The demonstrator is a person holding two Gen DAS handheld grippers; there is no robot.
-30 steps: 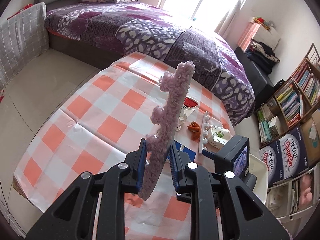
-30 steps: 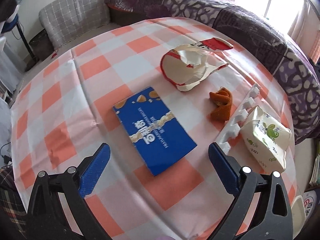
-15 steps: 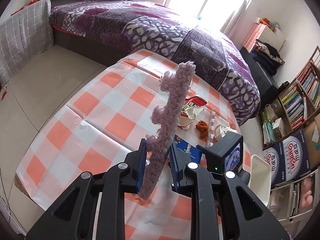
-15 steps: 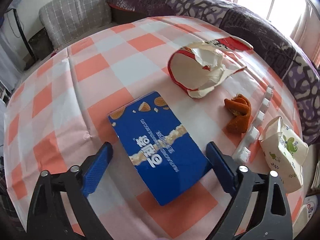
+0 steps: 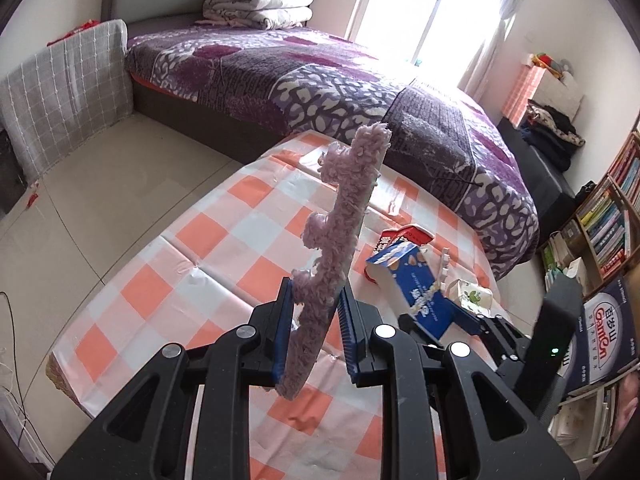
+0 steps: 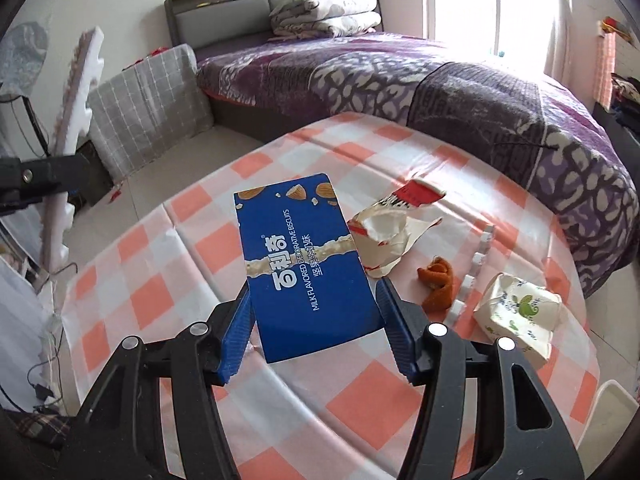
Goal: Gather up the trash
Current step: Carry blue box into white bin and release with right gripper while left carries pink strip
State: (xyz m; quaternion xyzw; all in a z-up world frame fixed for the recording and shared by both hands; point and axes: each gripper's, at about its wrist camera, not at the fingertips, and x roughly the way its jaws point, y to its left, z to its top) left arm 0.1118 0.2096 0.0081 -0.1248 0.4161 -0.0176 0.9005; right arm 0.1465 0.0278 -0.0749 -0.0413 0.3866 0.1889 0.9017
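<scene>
Right gripper (image 6: pixel 316 334) jaws closed on biscuit box (image 6: pixel 304 260), now lifted off table.

the left gripper (image 5: pixel 314 324) is clamped on a pink fuzzy strip (image 5: pixel 344 232) above the bench (image 5: pixel 168 292); the right gripper (image 6: pixel 316 330), jaws just closing, pinches the blue biscuit box (image 6: pixel 304 264) above it.
</scene>
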